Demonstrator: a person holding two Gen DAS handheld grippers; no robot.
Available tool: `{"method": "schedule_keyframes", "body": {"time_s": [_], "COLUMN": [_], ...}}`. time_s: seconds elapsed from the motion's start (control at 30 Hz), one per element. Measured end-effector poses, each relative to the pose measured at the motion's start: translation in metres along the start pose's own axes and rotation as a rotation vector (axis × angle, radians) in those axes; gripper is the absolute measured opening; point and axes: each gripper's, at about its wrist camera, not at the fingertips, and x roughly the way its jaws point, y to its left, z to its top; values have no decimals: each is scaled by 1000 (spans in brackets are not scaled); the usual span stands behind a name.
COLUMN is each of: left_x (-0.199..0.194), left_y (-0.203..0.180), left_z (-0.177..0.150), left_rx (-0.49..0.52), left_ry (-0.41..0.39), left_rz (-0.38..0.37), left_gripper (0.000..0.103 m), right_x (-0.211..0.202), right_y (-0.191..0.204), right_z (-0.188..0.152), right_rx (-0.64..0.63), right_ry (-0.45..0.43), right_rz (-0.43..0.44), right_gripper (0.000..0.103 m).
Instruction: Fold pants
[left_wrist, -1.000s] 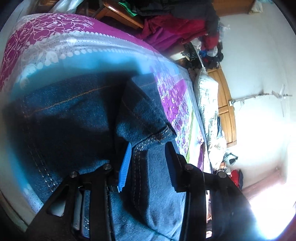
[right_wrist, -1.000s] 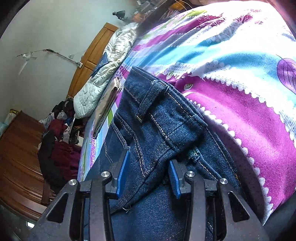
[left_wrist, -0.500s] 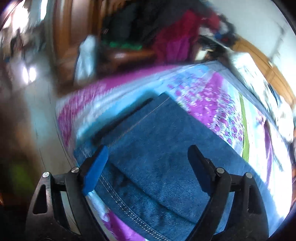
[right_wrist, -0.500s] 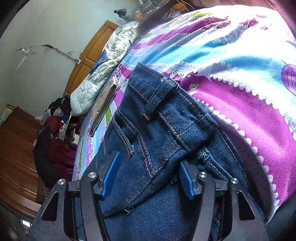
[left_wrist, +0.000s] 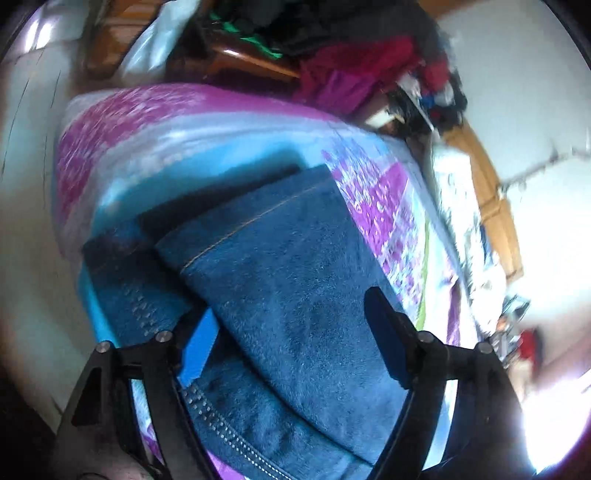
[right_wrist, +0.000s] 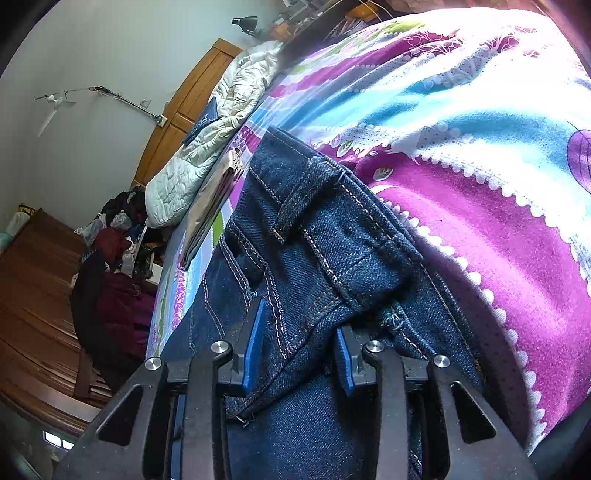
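The jeans (left_wrist: 288, 280) lie folded on the bedspread (left_wrist: 155, 140), near the bed's corner. In the left wrist view a top layer with an orange seam line lies over a lower layer edged with pale stitching (the picture is blurred, so finer detail is lost). In the right wrist view the waistband (right_wrist: 343, 236) with its belt loop (right_wrist: 295, 206) is bunched into a raised fold on the pink, white and turquoise cloth.

The left gripper (left_wrist: 295, 347) hangs over the top layer with its jaws spread wide, blue pads on either side of the denim, clamping nothing. The right gripper (right_wrist: 299, 343) has its jaws drawn in around the bunched waistband; the pads sit close against the fold on both sides, pinching it.

Further out, a pale quilt (right_wrist: 207, 147) is heaped by the wooden headboard (right_wrist: 184, 107), with a flat beige garment (right_wrist: 214, 199) beside it. Dark and red clothes (right_wrist: 114, 280) are piled on a chair beyond the bed.
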Motion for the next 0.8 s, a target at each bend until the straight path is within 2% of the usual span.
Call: {"method": "schedule_keyframes", "body": {"time_s": [0.13,0.27,0.37,0.43,0.5,0.57,0.67,0.7,0.8], "left_x": [11,17,18,20,22,24,28,27,22], "left_y": [-13,-20,-18,-19,-17,-16,-15,-15,-17], "left_z": [1,-2,-2,-1,1,2,3,3,6], "left_rx": [64,122,131,130,116,103,112,116,108], "left_ry": [22,15,9,9,12,17,20,15,5], "left_rz": [31,85,92,98,100,101,115,114,77], "left_gripper": [41,40,37,27,23,22,9,6,4], "right_x": [-5,-6,-5,-4,-3,2,7,7,0], "right_y": [-16,-19,-24,-24,-25,-23,-12,-7,19], "right_z": [3,2,6,8,8,7,6,7,14], "right_rx": [78,94,104,114,128,115,37,16,-80], "right_ry": [-5,-3,-12,-35,-59,-49,-36,-27,-21], "right_rz": [77,106,118,129,130,70,-52,-89,-141], "right_gripper": [42,42,42,42,42,41,23,11,7]}}
